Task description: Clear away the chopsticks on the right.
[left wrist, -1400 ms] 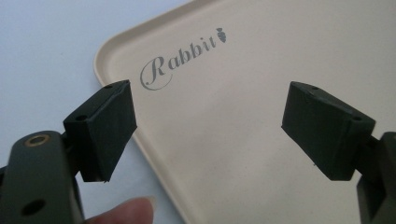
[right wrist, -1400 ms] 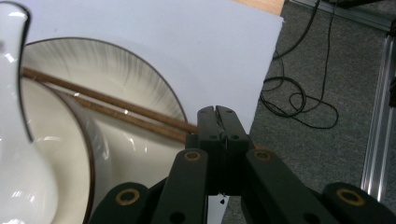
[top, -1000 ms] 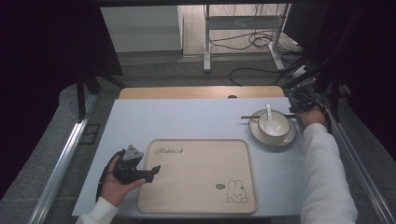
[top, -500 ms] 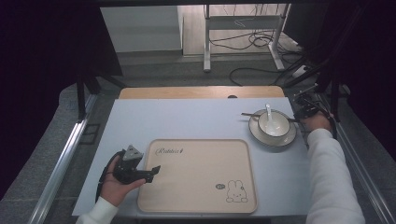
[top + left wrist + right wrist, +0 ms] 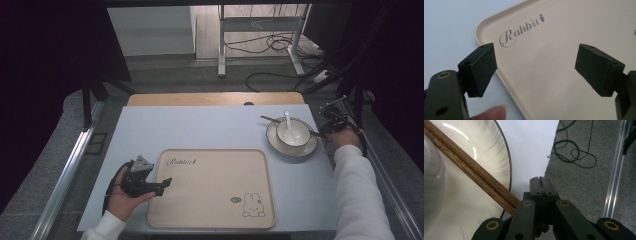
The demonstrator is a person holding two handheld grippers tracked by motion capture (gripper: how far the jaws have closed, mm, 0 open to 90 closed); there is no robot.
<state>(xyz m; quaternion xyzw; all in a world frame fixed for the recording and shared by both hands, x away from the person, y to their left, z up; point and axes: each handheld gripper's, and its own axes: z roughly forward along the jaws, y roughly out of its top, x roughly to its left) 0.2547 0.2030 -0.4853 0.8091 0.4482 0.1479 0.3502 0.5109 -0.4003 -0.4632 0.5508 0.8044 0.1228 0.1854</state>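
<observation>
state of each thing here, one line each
tray: flat on the table, bare
plate: right of the tray, holds the bowl
bowl: upright, spoon inside
spoon: leaning in the bowl
chopsticks: lying across the plate
left gripper: open, over the tray's corner
right gripper: shut, by the chopsticks' end

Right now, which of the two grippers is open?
The left gripper, by the tray's near-left edge: its jaws stand wide apart. The right gripper, beside the plate with chopsticks, has its jaws pressed together.

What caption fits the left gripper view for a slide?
Left gripper, jaws open, above the corner of a beige tray printed "Rabbit".
</observation>
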